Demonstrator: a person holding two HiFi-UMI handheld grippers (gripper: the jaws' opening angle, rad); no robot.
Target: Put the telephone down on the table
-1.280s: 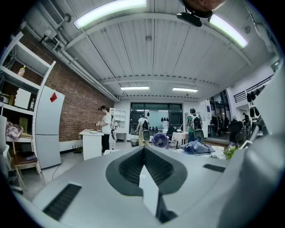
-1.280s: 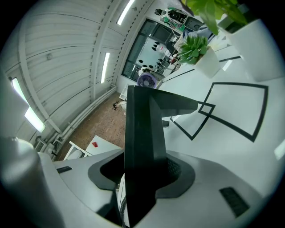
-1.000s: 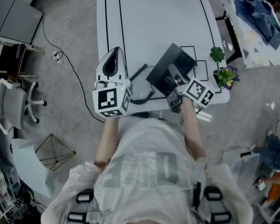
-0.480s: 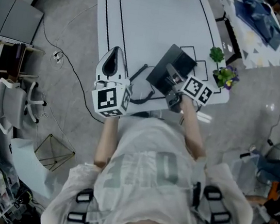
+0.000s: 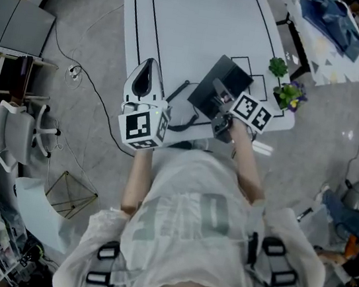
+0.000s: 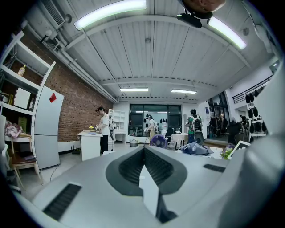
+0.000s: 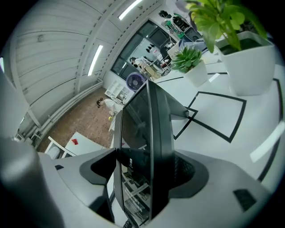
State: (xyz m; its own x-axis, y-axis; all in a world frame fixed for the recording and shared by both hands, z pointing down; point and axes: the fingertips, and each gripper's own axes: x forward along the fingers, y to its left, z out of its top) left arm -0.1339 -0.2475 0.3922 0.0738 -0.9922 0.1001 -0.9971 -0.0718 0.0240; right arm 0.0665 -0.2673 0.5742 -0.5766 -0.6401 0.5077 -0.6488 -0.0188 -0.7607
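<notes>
- While my right gripper (image 7: 149,167) straddles the telephone (image 5: 218,85) at the table's (image 5: 196,28) lower-right corner, its jaws just spread wide, I could snag and drag it by withdrawing crooked.
- My left gripper (image 6: 143,153), jaws together and empty, hangs nearby; the cord (image 5: 183,129) might catch.

The white rounded-corner table (image 5: 196,28) is marked with a large outline of black tape lines (image 5: 138,26) and smaller taped squares (image 5: 258,84). A small purple-flowered plant in a white pot (image 5: 290,96) stands at its right edge, with a small green plant in a white pot (image 5: 279,69) just beyond it. Left of the purple-flowered plant, over the taped squares, is a black slab-shaped telephone (image 5: 216,85). A black cable (image 5: 173,95) loops further left.
</notes>
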